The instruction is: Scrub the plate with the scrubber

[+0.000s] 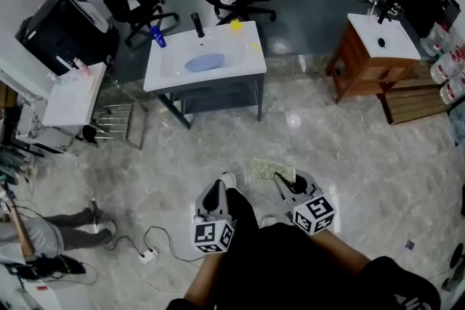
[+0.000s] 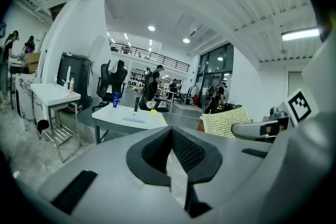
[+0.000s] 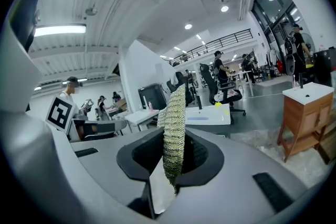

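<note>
- Scrubber (image 3: 174,128): flat woven pad, yellow-green, glittery mesh, seen edge-on in the right gripper view.
- Sits pinched between the pads of the right claw (image 3: 173,152), lower end in the grip, the rest sticking out forward past the tips.
- In the head view, shows as a speckled pale-green patch just ahead of the right claw, above the marble floor (image 1: 349,156).
- Left claw (image 2: 171,136): fully closed, pads meeting, nothing between them.
- Hangs just beside the right claw, with the scrubber off to its right, not touching.
- Plate (image 1: 204,62): blue, oval-looking, lies in the basin of a white counter (image 1: 247,63).
- Well apart from both claws, far ahead across the floor.
- Same counter carries a black faucet (image 1: 197,25) and a blue bottle (image 1: 158,36) behind the plate.
</note>
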A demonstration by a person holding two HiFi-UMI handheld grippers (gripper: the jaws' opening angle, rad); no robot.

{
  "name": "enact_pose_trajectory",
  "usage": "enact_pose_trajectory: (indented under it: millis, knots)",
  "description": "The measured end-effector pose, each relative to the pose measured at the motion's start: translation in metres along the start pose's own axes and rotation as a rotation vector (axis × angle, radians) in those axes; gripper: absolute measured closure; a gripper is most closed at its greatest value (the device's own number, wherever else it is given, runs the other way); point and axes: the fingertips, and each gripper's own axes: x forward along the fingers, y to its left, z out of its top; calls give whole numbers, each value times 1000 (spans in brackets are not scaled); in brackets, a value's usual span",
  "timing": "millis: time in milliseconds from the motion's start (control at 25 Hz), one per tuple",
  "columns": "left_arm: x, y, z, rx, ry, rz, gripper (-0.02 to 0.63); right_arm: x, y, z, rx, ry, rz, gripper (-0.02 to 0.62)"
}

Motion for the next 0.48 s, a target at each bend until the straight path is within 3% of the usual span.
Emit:
enact_pose_trajectory:
  millis: [120,480]
  knots:
    - [32,14,15,-3,-2,-22,607,19,-15,10,40,15,-30,532]
    - [125,98,67,-24,14,-44,607,131,-36,47,5,80,-35,532]
